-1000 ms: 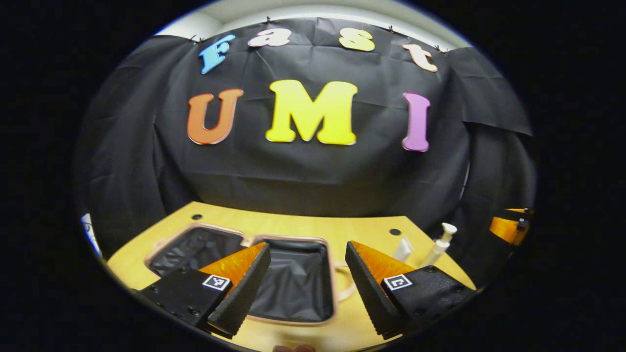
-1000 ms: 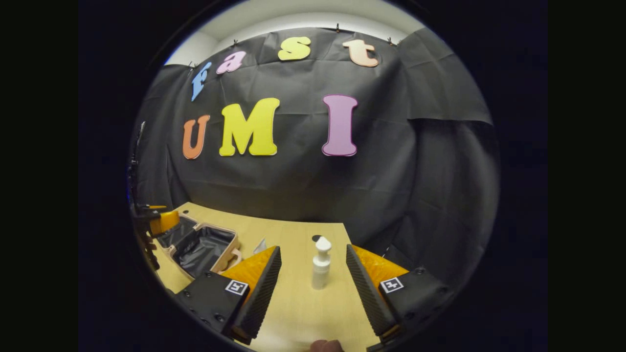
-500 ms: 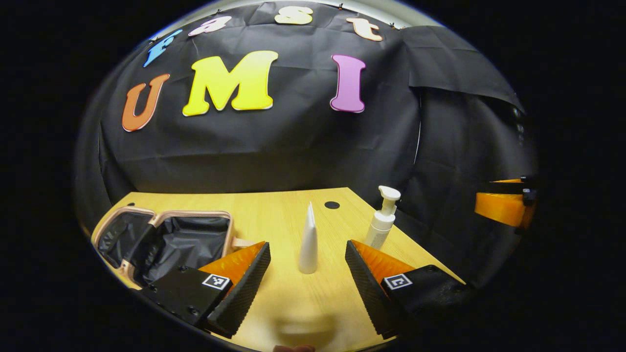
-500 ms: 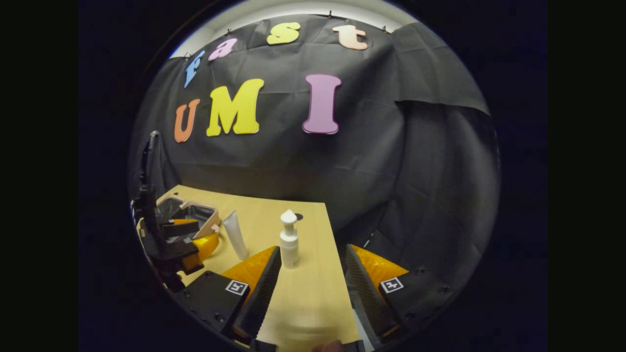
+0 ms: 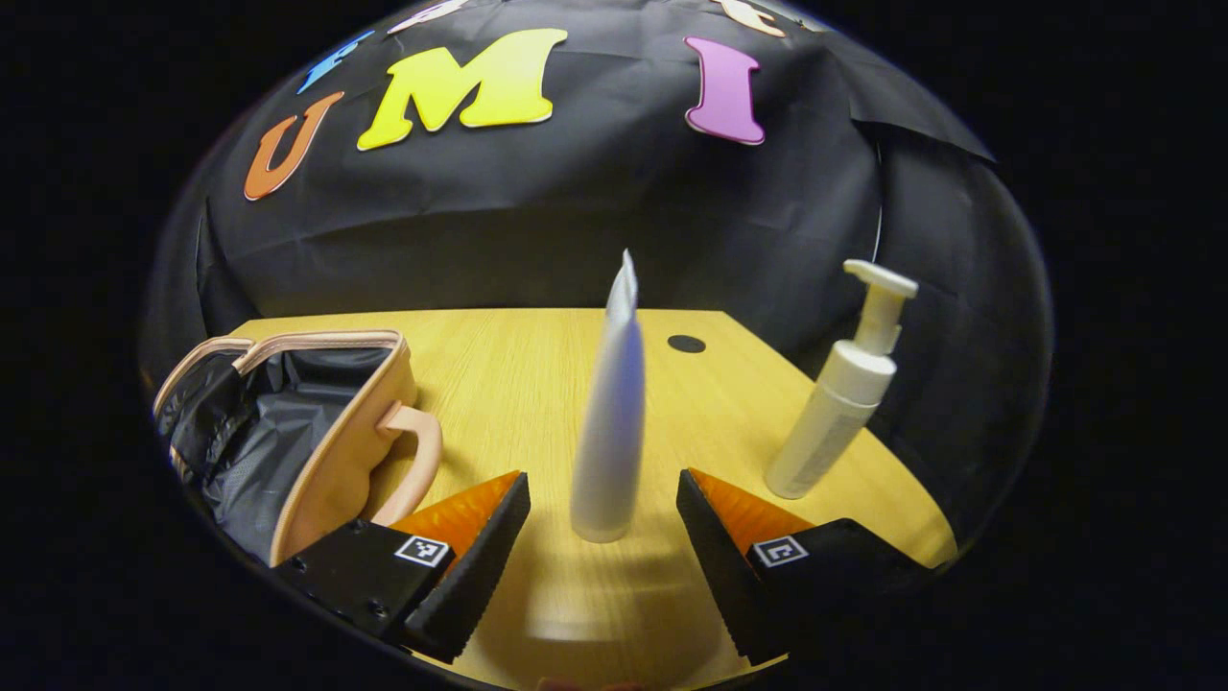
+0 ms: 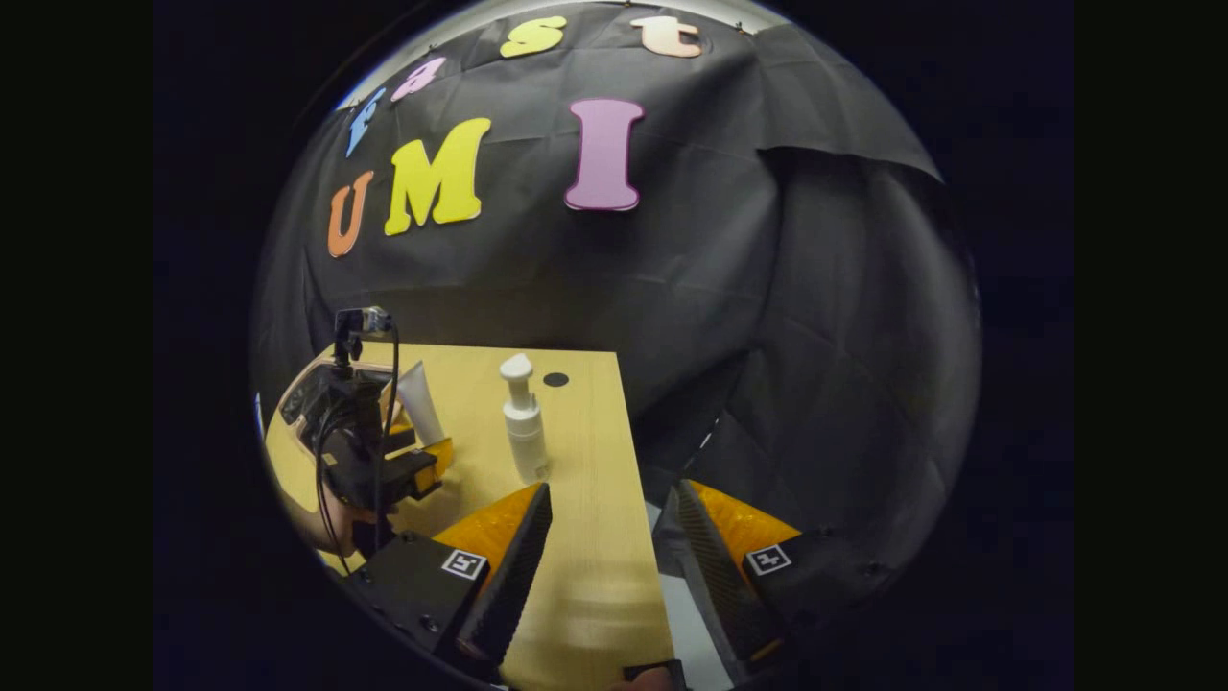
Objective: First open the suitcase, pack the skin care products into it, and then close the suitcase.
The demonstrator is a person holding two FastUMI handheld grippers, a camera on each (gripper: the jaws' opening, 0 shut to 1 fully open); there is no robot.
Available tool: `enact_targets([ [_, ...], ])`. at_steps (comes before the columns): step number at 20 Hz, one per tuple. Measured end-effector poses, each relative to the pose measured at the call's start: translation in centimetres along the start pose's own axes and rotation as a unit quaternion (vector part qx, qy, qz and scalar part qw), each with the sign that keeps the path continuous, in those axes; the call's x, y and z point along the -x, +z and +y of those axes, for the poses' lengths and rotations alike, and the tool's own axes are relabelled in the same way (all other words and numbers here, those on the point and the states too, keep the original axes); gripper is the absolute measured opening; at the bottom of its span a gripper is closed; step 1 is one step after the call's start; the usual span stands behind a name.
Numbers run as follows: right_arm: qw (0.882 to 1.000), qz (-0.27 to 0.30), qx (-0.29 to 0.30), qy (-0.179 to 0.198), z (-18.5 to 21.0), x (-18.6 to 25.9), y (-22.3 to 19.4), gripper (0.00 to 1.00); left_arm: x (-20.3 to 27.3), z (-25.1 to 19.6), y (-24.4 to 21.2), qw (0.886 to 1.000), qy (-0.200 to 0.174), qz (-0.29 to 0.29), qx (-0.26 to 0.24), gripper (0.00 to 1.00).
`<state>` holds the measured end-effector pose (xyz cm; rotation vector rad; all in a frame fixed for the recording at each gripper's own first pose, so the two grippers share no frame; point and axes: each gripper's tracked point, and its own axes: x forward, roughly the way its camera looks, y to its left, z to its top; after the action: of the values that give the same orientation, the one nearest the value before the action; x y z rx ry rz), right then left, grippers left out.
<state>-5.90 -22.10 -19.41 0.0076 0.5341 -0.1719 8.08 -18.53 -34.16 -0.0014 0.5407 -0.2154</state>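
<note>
With jaws spread, left gripper frames the upright tube.

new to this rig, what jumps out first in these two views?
In the left gripper view, a white tube stands upright on the wooden table, framed just ahead of the open left tool. A white pump bottle stands to its right, and the open suitcase with its dark lining lies to its left. In the right gripper view, the right tool is open over the table's edge, holding nothing.
</note>
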Motion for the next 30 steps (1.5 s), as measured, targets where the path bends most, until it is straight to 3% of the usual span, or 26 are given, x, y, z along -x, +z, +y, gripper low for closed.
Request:
enact_targets([
  [4,1.0,0.001,-0.008,0.004,-0.5,-0.9,-0.2,0.77,-1.3,0.3,-0.3,1.0,0.004,0.007,0.002,0.92],
  [7,1.0,0.001,-0.012,0.011,-0.2,-1.8,-0.1,0.79,-1.8,0.0,-0.6,1.0,0.003,0.02,-0.003,0.68],
  [8,1.0,-0.002,-0.012,0.014,0.0,-1.9,0.1,0.79,-1.8,-0.2,-0.7,1.0,-0.003,0.022,-0.003,0.71],
  [9,1.0,-0.004,-0.01,0.017,0.4,-2.2,0.2,0.78,-1.7,-0.2,-0.6,1.0,-0.003,0.024,-0.008,0.5],
  [10,1.0,-0.005,-0.007,0.02,0.6,-2.5,0.2,0.79,-1.7,-0.2,-0.6,1.0,-0.005,0.026,-0.011,0.58],
  [11,1.0,-0.005,-0.006,0.027,0.9,-2.6,0.2,0.79,-1.5,-0.2,-0.7,0.999,-0.005,0.03,-0.015,0.5],
  [13,0.999,-0.007,-0.002,0.039,1.8,-3.6,-0.3,0.79,-0.8,-0.3,-0.7,0.999,-0.012,0.039,-0.011,0.54],
  [14,0.999,-0.006,-0.003,0.047,2.4,-4.3,-0.6,0.78,0.1,-0.6,-0.3,0.999,-0.02,0.039,-0.004,0.47],
  [16,0.998,-0.001,-0.007,0.07,4.4,-5.8,-1.1,0.78,2.5,-0.4,0.9,0.999,-0.029,0.036,-0.001,0.46],
  [17,0.997,0.0,-0.008,0.081,5.4,-6.5,-1.4,0.79,4.0,-0.3,1.5,0.999,-0.034,0.034,0.007,0.52],
  [18,0.996,0.001,-0.008,0.089,6.4,-7.4,-1.5,0.79,5.7,-0.4,2.0,0.999,-0.039,0.035,0.015,0.45],
  [19,0.995,0.001,-0.008,0.098,7.4,-8.8,-1.6,0.78,7.5,0.1,2.5,0.998,-0.039,0.035,0.017,0.45],
  [23,0.99,0.018,-0.016,0.138,11.2,-13.4,-1.9,0.79,13.3,3.0,4.1,0.999,-0.017,0.03,0.021,0.45],
  [28,0.989,0.041,-0.026,0.137,12.2,-17.5,-2.6,0.8,17.3,8.1,4.5,0.998,0.036,0.035,0.044,0.45],
  [30,0.989,0.046,-0.031,0.135,12.3,-18.1,-2.8,0.65,18.2,9.8,4.6,0.997,0.044,0.04,0.05,0.45],
])
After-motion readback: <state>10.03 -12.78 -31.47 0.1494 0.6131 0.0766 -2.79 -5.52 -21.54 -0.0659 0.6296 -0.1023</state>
